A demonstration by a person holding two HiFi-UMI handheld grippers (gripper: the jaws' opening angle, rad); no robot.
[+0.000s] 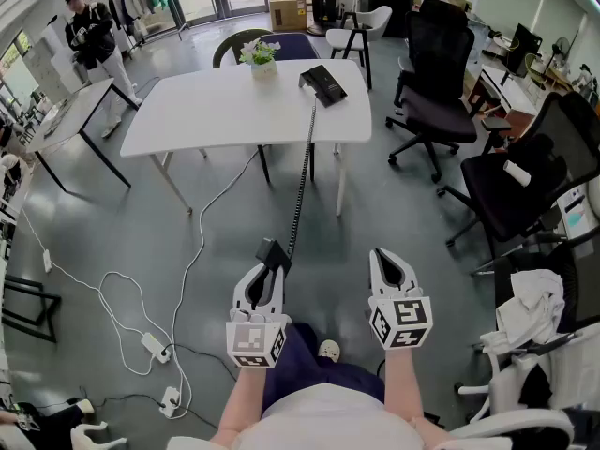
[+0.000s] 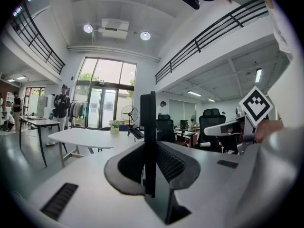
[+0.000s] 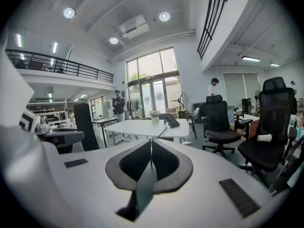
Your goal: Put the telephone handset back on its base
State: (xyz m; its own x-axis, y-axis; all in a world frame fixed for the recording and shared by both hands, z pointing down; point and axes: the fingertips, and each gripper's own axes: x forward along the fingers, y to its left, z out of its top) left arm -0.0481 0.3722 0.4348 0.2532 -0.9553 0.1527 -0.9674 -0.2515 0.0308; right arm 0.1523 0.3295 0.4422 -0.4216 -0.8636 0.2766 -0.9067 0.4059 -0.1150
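Observation:
The black telephone base (image 1: 323, 84) lies on the right part of a white table (image 1: 216, 111) several steps ahead of me. A coiled cord (image 1: 302, 176) hangs from it down to the black handset (image 1: 273, 253), which stands upright in my left gripper (image 1: 267, 272). In the left gripper view the handset (image 2: 148, 141) is pinched between the dark pads, with the base (image 2: 137, 134) far behind. My right gripper (image 1: 384, 262) is beside it, shut and empty. The right gripper view shows its jaws (image 3: 151, 148) closed, the base (image 3: 171, 122) beyond and the handset (image 3: 85, 125) at left.
A small flower pot (image 1: 261, 57) sits on the table near the base. Black office chairs (image 1: 439, 73) (image 1: 530, 172) stand at right. White cables and power strips (image 1: 153, 347) trail over the grey floor at left. A second table (image 1: 75, 111) and a person (image 1: 92, 36) are at back left.

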